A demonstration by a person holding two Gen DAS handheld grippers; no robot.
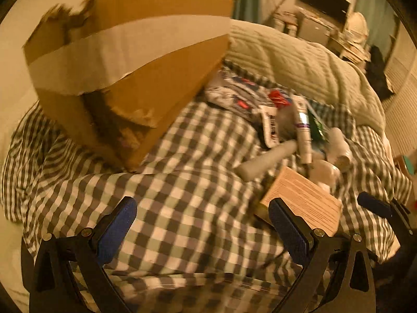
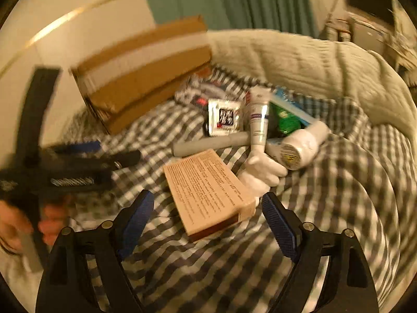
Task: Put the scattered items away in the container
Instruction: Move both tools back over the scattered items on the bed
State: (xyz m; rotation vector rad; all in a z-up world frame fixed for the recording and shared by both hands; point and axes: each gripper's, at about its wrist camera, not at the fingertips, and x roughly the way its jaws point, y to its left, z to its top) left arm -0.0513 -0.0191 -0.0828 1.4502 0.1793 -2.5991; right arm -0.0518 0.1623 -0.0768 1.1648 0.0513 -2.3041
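Note:
A brown cardboard box (image 1: pixel 125 60) with a pale tape band stands on the checked bedcover (image 1: pixel 182 195) at the far left; it also shows in the right wrist view (image 2: pixel 140 73). A pile of items lies to its right: a flat tan printed box (image 2: pixel 206 190), a grey tube (image 2: pixel 208 144), a white tube (image 2: pixel 258 120), a white bottle (image 2: pixel 302 148), a white hand-shaped piece (image 2: pixel 263 172), a foil packet (image 2: pixel 224 117). My left gripper (image 1: pixel 200 229) is open over bare cover; the tan box (image 1: pixel 305 200) lies behind its right finger. My right gripper (image 2: pixel 206 221) is open, its fingers on either side of the tan box's near end.
A cream quilt (image 2: pixel 312 60) is heaped behind the pile. The left gripper and the hand that holds it (image 2: pixel 52 172) show blurred at the left of the right wrist view. A green curtain (image 2: pixel 221 0) and cluttered shelves (image 1: pixel 325 20) are in the background.

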